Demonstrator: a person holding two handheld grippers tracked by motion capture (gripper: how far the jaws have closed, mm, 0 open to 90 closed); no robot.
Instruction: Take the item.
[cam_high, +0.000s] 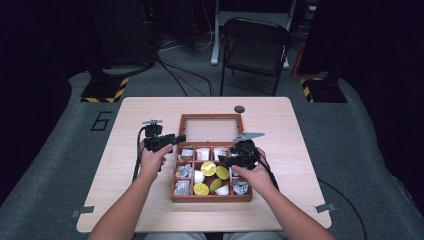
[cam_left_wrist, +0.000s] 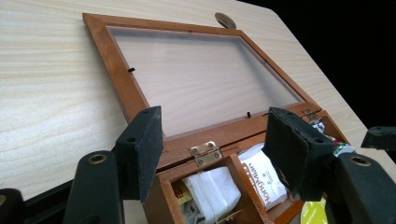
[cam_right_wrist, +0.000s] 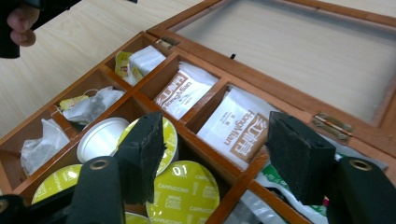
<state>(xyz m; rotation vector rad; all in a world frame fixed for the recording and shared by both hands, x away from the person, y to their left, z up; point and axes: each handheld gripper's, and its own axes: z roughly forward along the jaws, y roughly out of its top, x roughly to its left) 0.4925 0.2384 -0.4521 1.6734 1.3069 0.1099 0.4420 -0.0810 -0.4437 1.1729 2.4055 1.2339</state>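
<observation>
One wooden compartment box (cam_high: 210, 197) is seen on the surface (cam_high: 300, 150), its glazed lid (cam_high: 211, 129) laid flat open at 12 o'clock. Nine compartments are counted. Four yellow-green capsules (cam_high: 208, 168) and at least two white capsules (cam_high: 198, 176) are seen in the middle column; two white branded sachets (cam_right_wrist: 239, 128) lie in the back row. The left gripper (cam_left_wrist: 212, 149) is held at the box's 10 o'clock corner, jaws wide, nothing between them. The right gripper (cam_right_wrist: 215, 154) is held over the box's right side, jaws wide and empty, capsules and sachets beneath them.
</observation>
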